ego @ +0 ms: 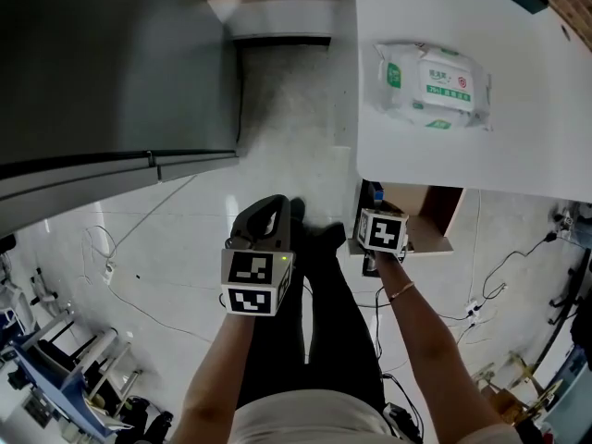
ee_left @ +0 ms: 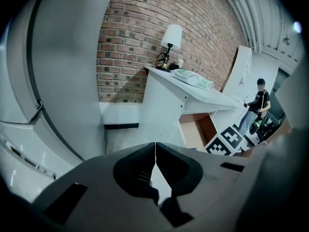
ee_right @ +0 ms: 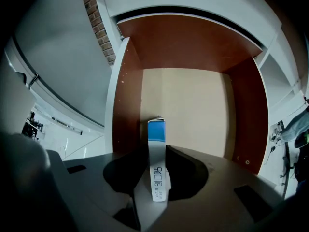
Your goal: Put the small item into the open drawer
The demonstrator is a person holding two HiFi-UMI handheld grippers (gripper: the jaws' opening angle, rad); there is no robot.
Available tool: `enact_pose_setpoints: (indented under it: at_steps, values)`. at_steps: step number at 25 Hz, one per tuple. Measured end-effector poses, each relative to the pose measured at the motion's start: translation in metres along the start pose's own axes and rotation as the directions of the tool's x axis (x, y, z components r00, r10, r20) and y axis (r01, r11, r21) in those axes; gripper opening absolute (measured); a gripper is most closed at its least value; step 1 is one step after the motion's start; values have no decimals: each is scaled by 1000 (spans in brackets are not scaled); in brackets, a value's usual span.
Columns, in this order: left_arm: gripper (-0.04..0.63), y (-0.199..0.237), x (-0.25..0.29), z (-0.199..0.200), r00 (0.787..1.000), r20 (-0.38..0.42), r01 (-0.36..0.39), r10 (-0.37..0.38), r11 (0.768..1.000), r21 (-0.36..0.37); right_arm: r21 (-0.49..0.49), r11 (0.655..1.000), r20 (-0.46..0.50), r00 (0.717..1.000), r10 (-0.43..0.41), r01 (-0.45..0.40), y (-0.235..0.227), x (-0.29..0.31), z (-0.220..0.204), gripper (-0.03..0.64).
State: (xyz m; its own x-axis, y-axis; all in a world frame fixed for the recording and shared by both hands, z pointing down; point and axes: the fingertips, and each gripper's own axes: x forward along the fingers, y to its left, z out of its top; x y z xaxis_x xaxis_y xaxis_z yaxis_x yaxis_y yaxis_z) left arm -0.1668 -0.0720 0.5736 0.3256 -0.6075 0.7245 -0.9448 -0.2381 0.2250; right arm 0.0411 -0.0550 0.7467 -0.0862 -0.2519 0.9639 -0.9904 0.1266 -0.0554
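The small item [ee_right: 156,129], a slim white box with a blue end, stands upright between the jaws of my right gripper [ee_right: 155,150]. The jaws stand apart from it with a gap on the left side, so the gripper is open. It points into the open drawer [ee_right: 126,95], which has brown walls and a beige bottom. In the head view the drawer [ego: 430,220] sticks out under the white table [ego: 518,155], and the right gripper's marker cube [ego: 382,231] sits at the drawer's front. My left gripper [ego: 275,209] hangs over the floor, shut and empty, jaw tips touching [ee_left: 155,149].
A pack of wet wipes [ego: 430,83] lies on the table top. A large grey appliance [ego: 111,63] stands at the left. Cables [ego: 139,248] trail on the floor. A lamp [ee_left: 171,37] stands on the table against the brick wall. A person [ee_left: 260,105] stands far right.
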Motion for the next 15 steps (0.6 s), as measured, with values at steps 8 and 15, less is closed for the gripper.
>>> enact_pose_setpoints:
  at_steps: [8,15]
  values:
    - [24,-21,-4,16,999,12,31,-31,999,42,23,999,97,995,34,-37,-1,-44,8,130]
    - [23,-50,-15,32,997,18,73,-75,993,98,91,990,227,970,87,-110,-3,-117,17,130]
